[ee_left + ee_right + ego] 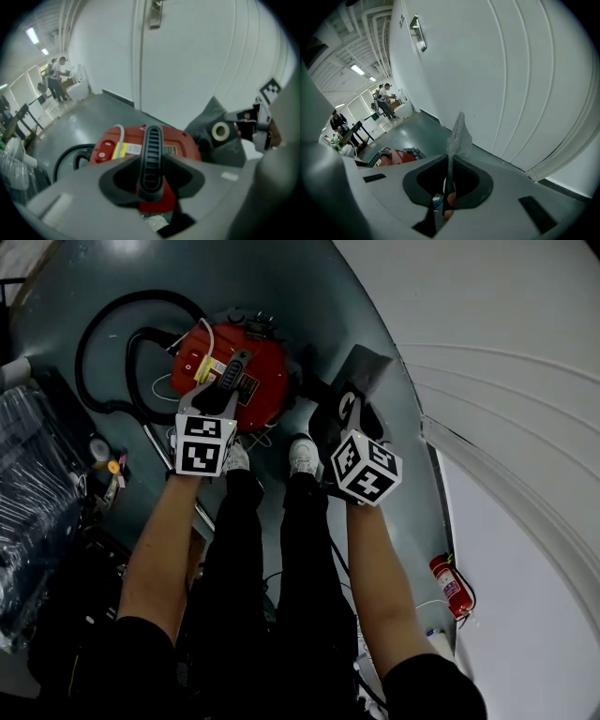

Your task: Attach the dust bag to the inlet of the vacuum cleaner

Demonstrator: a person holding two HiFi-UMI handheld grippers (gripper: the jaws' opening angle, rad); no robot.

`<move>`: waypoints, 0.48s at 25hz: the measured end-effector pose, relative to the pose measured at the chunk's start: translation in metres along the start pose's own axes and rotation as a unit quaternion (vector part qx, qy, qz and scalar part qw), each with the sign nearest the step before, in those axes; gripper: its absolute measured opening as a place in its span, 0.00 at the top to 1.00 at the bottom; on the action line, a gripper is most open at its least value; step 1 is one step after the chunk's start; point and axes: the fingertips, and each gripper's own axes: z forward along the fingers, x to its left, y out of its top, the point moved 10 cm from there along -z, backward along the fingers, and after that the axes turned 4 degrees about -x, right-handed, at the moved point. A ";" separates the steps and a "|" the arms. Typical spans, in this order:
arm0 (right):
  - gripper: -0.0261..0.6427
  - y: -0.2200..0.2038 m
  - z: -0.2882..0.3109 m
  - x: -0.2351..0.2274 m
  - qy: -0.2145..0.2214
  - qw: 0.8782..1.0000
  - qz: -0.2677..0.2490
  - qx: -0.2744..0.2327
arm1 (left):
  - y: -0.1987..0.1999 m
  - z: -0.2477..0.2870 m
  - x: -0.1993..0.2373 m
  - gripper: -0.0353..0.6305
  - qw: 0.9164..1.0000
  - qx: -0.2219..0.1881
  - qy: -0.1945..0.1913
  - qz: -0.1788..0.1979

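Observation:
The red vacuum cleaner (258, 367) stands on the grey floor in front of my feet. Its black ribbed handle (152, 154) runs straight between my left gripper's jaws. The left gripper (228, 382) (152, 187) sits over the vacuum's top, shut on that handle. To the right hangs the grey dust bag (367, 364) (211, 117), its round cream collar (220, 131) facing the vacuum. My right gripper (352, 423) (447, 192) is shut on the bag's thin edge (457, 133), which sticks up from the closed jaws.
A black hose (98, 362) loops on the floor left of the vacuum. A white curved wall (506, 381) rises close on the right, with a red fire extinguisher (453, 582) at its foot. Cluttered gear (37, 493) fills the left side. People (56, 77) stand far off.

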 end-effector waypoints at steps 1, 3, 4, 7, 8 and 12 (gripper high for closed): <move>0.92 -0.003 0.003 0.001 -0.002 1.000 0.004 0.001 | 0.000 0.000 0.000 0.72 1.000 0.003 -0.002 -0.001; 0.92 -0.009 0.009 0.001 -0.010 1.000 0.009 0.005 | 0.001 0.001 0.001 0.72 1.000 0.006 -0.003 -0.001; 0.92 -0.012 0.012 0.001 -0.016 1.000 0.011 0.007 | 0.001 0.001 0.001 0.72 1.000 0.006 -0.004 -0.001; 0.92 -0.022 0.020 0.002 -0.035 0.999 0.013 0.013 | 0.001 0.002 0.001 0.72 1.000 0.009 -0.017 0.005; 0.92 -0.025 0.022 0.003 -0.042 0.999 0.014 0.016 | 0.001 0.002 0.002 0.72 1.000 0.013 -0.025 0.008; 0.92 -0.033 0.029 0.010 -0.058 0.998 0.023 0.025 | 0.002 0.004 0.008 0.72 0.998 0.023 -0.054 -0.001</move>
